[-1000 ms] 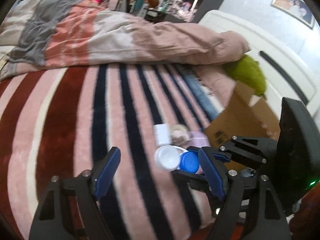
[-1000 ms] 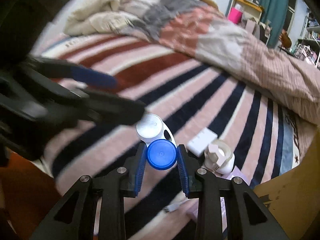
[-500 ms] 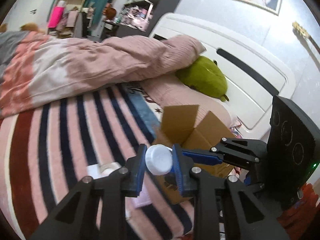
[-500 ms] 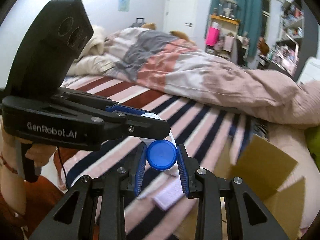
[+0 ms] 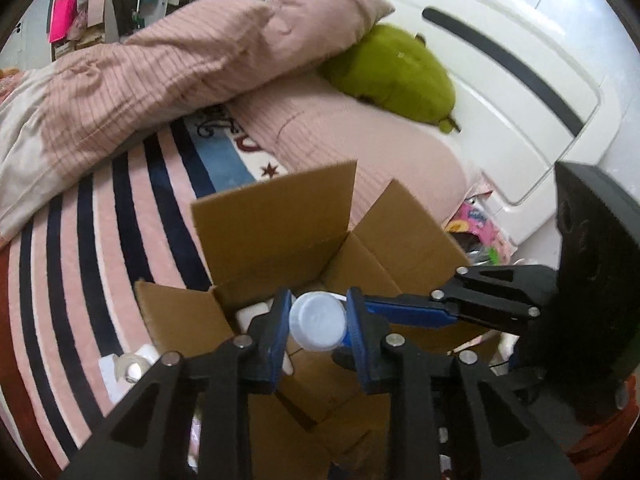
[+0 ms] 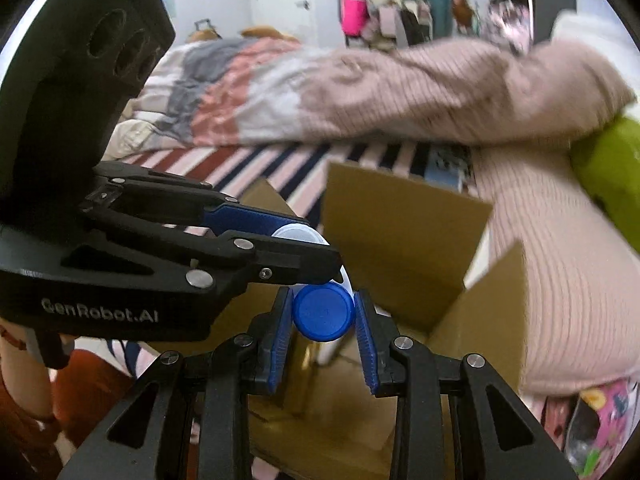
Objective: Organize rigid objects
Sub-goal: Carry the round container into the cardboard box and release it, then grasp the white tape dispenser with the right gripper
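Note:
A small contact lens case has a white cap (image 5: 318, 326) and a blue cap (image 6: 323, 311). My left gripper (image 5: 318, 330) is shut on the white cap end. My right gripper (image 6: 324, 314) is shut on the blue cap end. Both hold the case together above an open cardboard box (image 5: 276, 232), which also shows in the right wrist view (image 6: 404, 240). A white object (image 5: 250, 314) lies inside the box, partly hidden by my fingers.
The box stands on a striped bedspread (image 5: 100, 216). A white item with a tape roll (image 5: 128, 366) lies on the bed left of the box. A pink duvet (image 5: 160, 72), a green plush (image 5: 396, 76) and the white headboard (image 5: 520, 60) lie behind.
Both grippers have carried the case from over the bedspread to above the open box. The left gripper, open a second ago, has closed on the white cap.

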`<state>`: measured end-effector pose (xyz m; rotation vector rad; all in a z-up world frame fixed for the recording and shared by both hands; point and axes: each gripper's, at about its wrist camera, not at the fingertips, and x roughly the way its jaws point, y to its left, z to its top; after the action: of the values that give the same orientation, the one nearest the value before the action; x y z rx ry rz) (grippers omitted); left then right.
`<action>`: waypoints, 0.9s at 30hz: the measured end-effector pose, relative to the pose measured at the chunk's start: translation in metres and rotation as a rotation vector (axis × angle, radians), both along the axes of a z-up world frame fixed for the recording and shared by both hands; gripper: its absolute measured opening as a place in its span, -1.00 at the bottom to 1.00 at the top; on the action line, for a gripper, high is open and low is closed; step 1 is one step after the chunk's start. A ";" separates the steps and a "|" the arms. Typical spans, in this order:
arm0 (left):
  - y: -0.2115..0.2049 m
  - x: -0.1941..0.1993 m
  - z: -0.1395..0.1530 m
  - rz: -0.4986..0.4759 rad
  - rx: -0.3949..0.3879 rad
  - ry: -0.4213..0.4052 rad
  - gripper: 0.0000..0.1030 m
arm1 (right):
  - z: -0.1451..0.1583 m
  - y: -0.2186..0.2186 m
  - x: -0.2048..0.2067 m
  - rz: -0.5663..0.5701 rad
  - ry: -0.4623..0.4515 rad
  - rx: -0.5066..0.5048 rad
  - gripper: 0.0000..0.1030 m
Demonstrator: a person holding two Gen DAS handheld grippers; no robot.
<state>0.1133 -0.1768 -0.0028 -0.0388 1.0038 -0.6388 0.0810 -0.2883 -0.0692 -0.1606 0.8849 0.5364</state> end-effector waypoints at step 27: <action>0.234 -0.082 -0.034 0.526 0.110 -0.151 0.53 | -0.011 0.155 -0.072 0.369 -0.130 0.052 0.14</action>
<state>0.0317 0.0573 -0.0371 -0.1506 0.8343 -0.1031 0.0089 -0.1337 -0.0804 -0.3107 0.7162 0.8817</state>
